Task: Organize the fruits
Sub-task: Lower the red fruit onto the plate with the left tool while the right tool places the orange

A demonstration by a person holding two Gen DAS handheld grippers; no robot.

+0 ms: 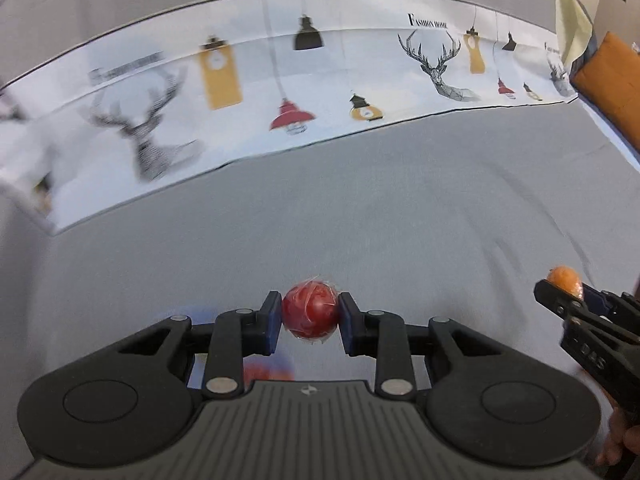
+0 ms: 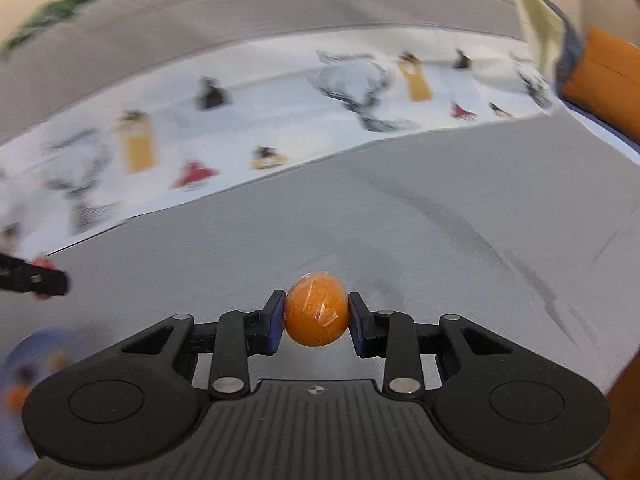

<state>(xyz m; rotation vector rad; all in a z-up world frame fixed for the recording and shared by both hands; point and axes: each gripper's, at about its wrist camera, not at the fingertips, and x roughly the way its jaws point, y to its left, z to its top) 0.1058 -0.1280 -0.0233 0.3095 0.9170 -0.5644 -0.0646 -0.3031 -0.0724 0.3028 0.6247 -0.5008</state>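
Observation:
My left gripper (image 1: 310,316) is shut on a red round fruit (image 1: 310,312) wrapped in clear film, held above the grey cloth surface (image 1: 360,208). My right gripper (image 2: 316,316) is shut on an orange round fruit (image 2: 316,310), also film-wrapped. In the left wrist view the right gripper (image 1: 568,292) shows at the right edge with the orange fruit (image 1: 564,278). In the right wrist view the left gripper's finger (image 2: 36,280) shows at the left edge with a bit of red fruit (image 2: 42,262). A blurred orange fruit (image 1: 266,372) lies below the left gripper.
A white cloth printed with deer and lamps (image 1: 280,80) lies along the far side. An orange cushion (image 1: 612,80) sits at the right. A blurred blue plate with an orange fruit (image 2: 28,368) lies at the lower left of the right wrist view.

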